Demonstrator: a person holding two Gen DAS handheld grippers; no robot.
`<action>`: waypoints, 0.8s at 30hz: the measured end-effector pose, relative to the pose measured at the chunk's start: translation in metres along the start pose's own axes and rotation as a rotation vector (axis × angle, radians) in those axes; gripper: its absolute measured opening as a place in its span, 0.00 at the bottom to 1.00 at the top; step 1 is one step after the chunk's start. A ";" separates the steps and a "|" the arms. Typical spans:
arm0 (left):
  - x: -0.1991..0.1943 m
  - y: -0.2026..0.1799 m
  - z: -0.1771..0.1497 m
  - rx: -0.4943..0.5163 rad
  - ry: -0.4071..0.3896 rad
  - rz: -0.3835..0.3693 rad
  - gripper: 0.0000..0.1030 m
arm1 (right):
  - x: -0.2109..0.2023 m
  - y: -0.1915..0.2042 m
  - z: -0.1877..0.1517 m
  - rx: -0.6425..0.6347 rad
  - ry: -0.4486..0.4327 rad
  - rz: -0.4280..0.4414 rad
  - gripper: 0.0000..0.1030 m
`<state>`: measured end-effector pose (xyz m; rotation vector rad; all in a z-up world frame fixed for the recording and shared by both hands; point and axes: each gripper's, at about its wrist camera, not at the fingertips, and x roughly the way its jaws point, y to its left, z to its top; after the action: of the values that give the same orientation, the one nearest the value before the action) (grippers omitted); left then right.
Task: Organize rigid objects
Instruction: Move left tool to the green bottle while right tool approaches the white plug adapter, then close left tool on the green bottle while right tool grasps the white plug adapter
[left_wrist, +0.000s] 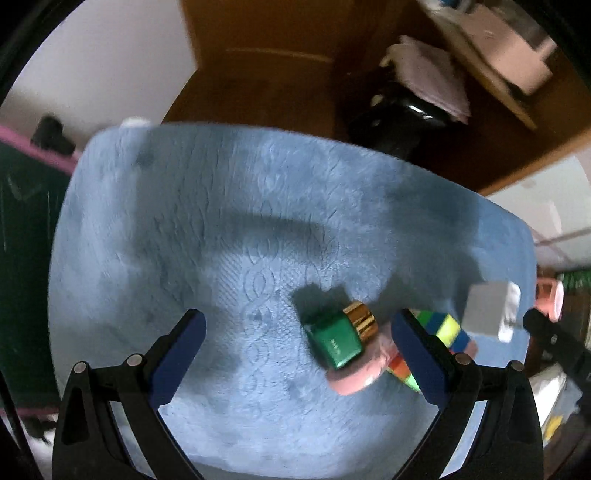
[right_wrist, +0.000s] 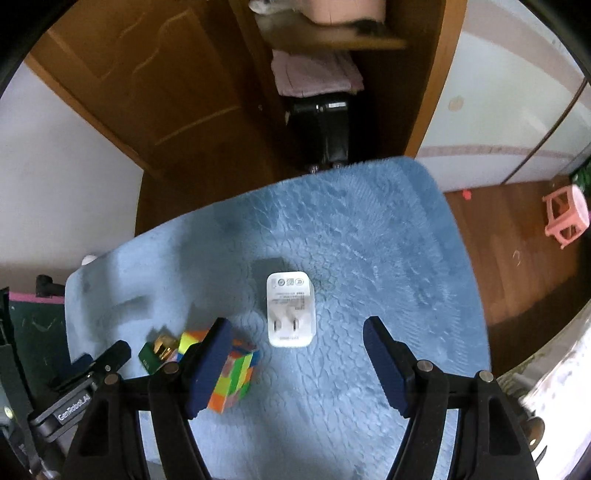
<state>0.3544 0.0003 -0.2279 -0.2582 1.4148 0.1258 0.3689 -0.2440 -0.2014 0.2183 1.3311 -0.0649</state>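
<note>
Left and right wrist views over a plush blue embossed mat (left_wrist: 229, 229) laid on a raised surface above a brown wooden floor (right_wrist: 517, 236).

Left gripper (left_wrist: 299, 343): its two dark blue fingers (left_wrist: 181, 354) stood wide apart, released, with nothing between them; bare mat filled most of the gap. A small green rectangular bottle with a gold metallic cap (left_wrist: 338, 338) lay on its side near the inner face of the right-hand finger, resting partly on a flat pink object (left_wrist: 354, 380) whose identity could not be told. Behind that finger, partly hidden, sat a multicoloured puzzle cube (left_wrist: 448, 328), and farther right a white plug-in power adapter (left_wrist: 487, 310), blurred by motion.

Right gripper (right_wrist: 299, 365): fingers likewise spread and empty. The white adapter (right_wrist: 291, 308) lay flat on the mat just ahead of the fingertips and between their lines, prongs facing the camera, printed label on its far half. The puzzle cube (right_wrist: 236, 373) sat against the left-hand finger (right_wrist: 208, 365), partly covered by it. The green bottle (right_wrist: 155, 352) lay just left of the cube, with the left gripper's black frame (right_wrist: 74, 387) beside it.

Background: a wooden cabinet (right_wrist: 155, 85) with folded pink cloth (right_wrist: 314, 74) on a shelf, a black case (right_wrist: 325, 125) beneath it, and a pink plastic stool (right_wrist: 565, 216) on the floor.
</note>
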 end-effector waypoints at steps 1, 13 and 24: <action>0.003 -0.001 0.000 -0.021 0.006 0.006 0.97 | 0.008 -0.002 0.003 0.013 0.015 0.000 0.72; 0.023 0.000 -0.011 -0.252 0.016 0.024 0.97 | 0.050 0.005 0.007 0.014 0.086 -0.035 0.63; 0.032 0.003 -0.021 -0.345 0.055 0.059 0.77 | 0.062 0.005 0.002 -0.004 0.127 -0.065 0.46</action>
<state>0.3387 -0.0038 -0.2628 -0.5069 1.4518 0.4155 0.3869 -0.2348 -0.2606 0.1777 1.4647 -0.1047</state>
